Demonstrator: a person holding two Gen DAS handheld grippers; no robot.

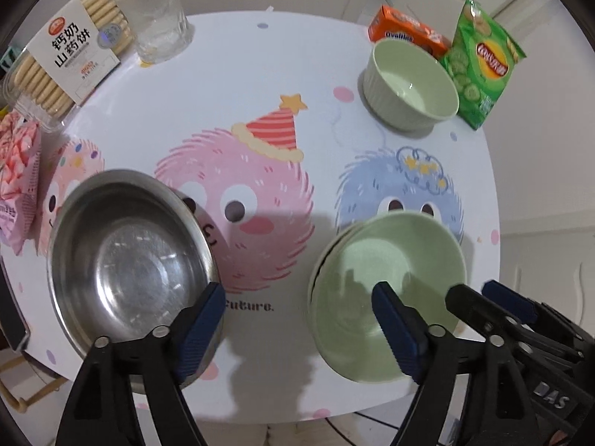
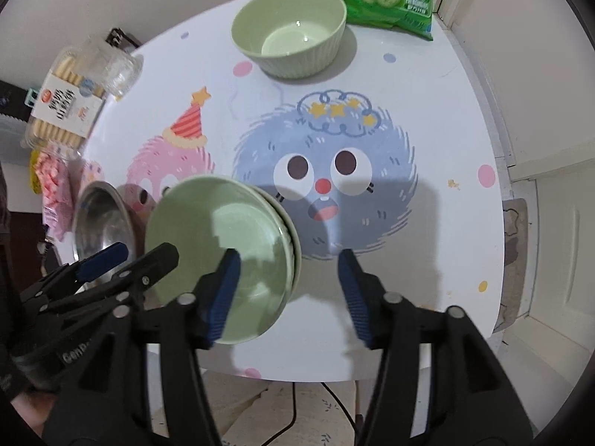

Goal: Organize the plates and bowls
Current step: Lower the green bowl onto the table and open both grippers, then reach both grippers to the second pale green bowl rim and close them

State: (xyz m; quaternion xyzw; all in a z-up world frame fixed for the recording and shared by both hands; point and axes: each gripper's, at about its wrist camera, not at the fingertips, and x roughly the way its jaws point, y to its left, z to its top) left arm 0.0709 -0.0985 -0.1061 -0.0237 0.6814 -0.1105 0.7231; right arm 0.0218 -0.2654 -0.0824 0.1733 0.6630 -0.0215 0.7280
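Note:
Two pale green shallow plates lie stacked near the front of the round cartoon-print table. To their left stands a steel bowl. A green ribbed bowl sits at the far side. My left gripper is open; one finger hangs over the steel bowl's rim and the other over the green plates. My right gripper is open too. Its left finger is above the plates, whose right rim lies between the jaws without being pressed.
A biscuit pack, a clear glass cup and a pink snack pack line the left side. An orange box and a green chips bag stand behind the ribbed bowl. The table's front edge is just below both grippers.

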